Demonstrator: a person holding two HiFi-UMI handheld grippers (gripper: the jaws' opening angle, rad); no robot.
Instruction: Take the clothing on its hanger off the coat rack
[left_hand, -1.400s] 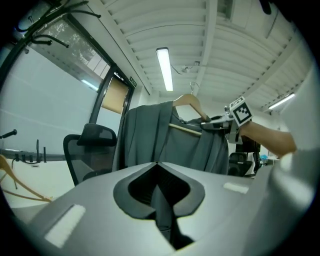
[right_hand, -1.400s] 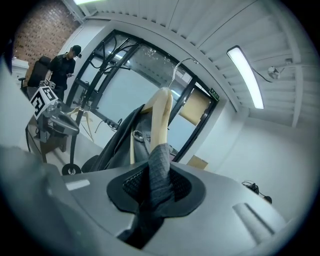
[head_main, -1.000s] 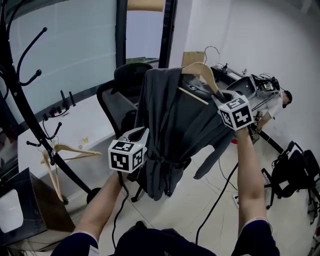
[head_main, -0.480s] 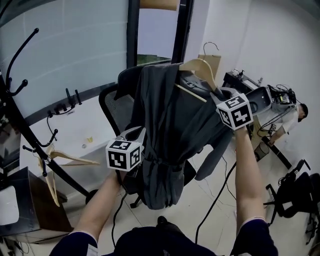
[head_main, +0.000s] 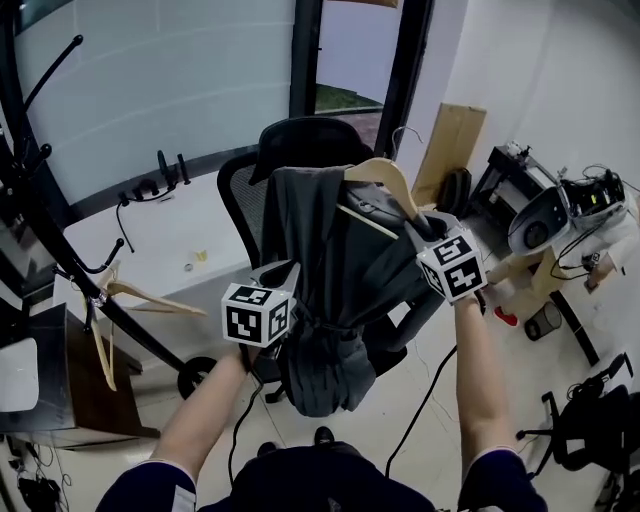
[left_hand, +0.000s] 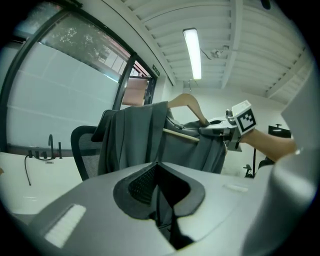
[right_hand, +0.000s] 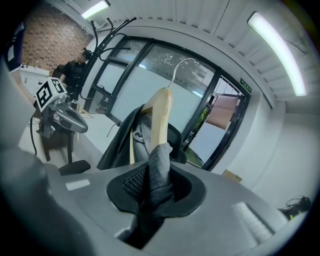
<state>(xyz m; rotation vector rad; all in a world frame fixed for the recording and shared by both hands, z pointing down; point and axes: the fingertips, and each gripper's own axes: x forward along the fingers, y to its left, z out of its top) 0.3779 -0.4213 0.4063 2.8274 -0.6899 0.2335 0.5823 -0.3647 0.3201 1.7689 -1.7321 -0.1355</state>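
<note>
Right gripper (right_hand: 156, 172) clamps one cloth-covered arm of the hanger (head_main: 385, 180), left gripper (left_hand: 160, 195) pinches the coat (head_main: 320, 260) lower down; coat rack (head_main: 12, 120) stands well off left.

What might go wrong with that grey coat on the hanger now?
1. The right gripper pinches just one cloth-covered end of the wooden hanger, so it might tip and the grey coat slide off.
2. The coat hangs by the office chair and might snag there while the left gripper pinches its lower part.
</note>
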